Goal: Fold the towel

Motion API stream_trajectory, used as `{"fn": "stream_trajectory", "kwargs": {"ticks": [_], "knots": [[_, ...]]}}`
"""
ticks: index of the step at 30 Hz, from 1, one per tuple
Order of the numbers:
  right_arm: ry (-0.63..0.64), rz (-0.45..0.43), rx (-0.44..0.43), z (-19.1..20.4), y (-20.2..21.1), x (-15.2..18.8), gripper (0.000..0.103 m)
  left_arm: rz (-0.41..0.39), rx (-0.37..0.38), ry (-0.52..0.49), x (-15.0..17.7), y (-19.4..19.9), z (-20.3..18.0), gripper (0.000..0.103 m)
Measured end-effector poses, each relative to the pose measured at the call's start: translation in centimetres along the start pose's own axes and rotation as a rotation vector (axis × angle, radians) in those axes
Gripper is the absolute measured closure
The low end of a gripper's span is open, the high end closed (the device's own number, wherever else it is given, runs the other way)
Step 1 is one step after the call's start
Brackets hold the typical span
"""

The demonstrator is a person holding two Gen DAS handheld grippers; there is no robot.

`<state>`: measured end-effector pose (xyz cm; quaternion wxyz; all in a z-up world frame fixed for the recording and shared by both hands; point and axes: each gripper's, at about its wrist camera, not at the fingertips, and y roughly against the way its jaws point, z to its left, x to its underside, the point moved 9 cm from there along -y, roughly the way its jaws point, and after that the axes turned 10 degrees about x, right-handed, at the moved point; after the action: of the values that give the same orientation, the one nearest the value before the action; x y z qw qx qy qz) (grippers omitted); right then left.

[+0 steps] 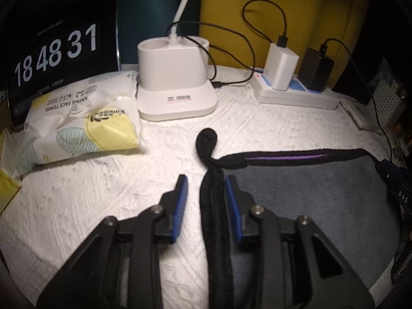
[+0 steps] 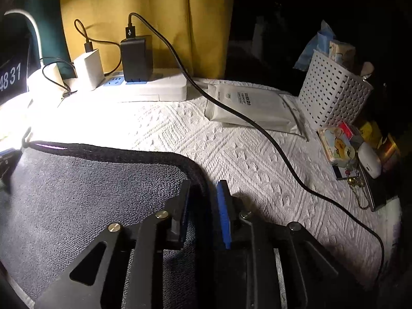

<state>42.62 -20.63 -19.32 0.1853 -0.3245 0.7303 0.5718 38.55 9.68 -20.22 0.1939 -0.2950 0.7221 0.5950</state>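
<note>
White embossed cloth (image 1: 90,206) is covering the table, with a yellow curtain (image 1: 309,13) hanging behind it; from the left wrist view, a grey towel with a thick black hem (image 1: 309,193) is lying flat on the right half of the cloth, its black hanging loop (image 1: 207,139) curling at the far corner; the left gripper (image 1: 206,190) is sitting low with its jaws parted, the black hem running between the blue pads (image 1: 181,198) without being pinched; a soft pack of face towels (image 1: 82,126) is lying at far left, in front of a dark clock display (image 1: 56,51); a white lamp base (image 1: 175,82) is standing behind, and a white power strip with a white charger and a black charger (image 1: 296,92) is sitting to its right.

From the right wrist view, the same towel (image 2: 90,193) is spreading over the near left of the cloth (image 2: 257,167); the right gripper (image 2: 204,198) is straddling the towel's rounded right corner, jaws open around the hem and not clamping it; a black cable (image 2: 283,159) is trailing across the cloth from the power strip (image 2: 144,87); a flat white packet (image 2: 252,108) is lying beside a white perforated basket (image 2: 334,92), with small oddments cluttering the far right edge.
</note>
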Motion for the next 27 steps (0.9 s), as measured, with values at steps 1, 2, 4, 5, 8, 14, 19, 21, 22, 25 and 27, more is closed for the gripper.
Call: {"fn": "stream_trajectory", "kwargs": {"ticks": [1,2,4,5,8,14,19,21,22,25,27], "knots": [[-0.003,0.0,-0.001,0.0,0.0,0.0,0.079,0.001,0.003,0.005,0.0,0.0,0.2,0.054],[-0.005,0.001,-0.002,0.0,-0.1,0.0,0.078,0.005,0.011,0.01,0.0,0.0,0.2,0.051],[-0.009,0.005,-0.004,0.0,-0.2,0.1,0.074,0.009,0.009,0.007,0.1,0.1,0.3,0.048],[-0.01,0.007,-0.005,-0.1,-0.2,0.1,0.073,0.01,0.007,0.005,0.2,0.2,0.4,0.045],[-0.017,0.008,-0.008,-0.3,-0.3,0.2,0.071,0.013,0.0,0.003,0.4,0.5,0.4,0.042],[-0.036,-0.002,-0.01,-0.5,0.0,0.2,0.061,-0.009,-0.019,-0.018,0.4,1.8,0.1,0.034],[-0.04,-0.007,-0.016,-0.7,0.5,0.7,0.058,-0.045,-0.022,-0.031,0.6,3.5,-0.4,0.028],[-0.037,-0.008,-0.016,-0.7,0.7,0.9,0.057,-0.051,-0.026,-0.036,0.9,3.9,-0.7,0.026],[-0.036,-0.009,-0.016,-0.7,0.8,1.0,0.057,-0.053,-0.028,-0.037,1.1,4.0,-0.8,0.026],[-0.034,-0.016,-0.014,-0.9,1.3,1.2,0.056,-0.06,-0.031,-0.032,1.4,4.5,-1.1,0.025],[-0.034,-0.025,-0.011,-1.0,1.8,1.3,0.048,-0.065,-0.036,-0.029,1.5,4.8,-1.1,0.025]]}}
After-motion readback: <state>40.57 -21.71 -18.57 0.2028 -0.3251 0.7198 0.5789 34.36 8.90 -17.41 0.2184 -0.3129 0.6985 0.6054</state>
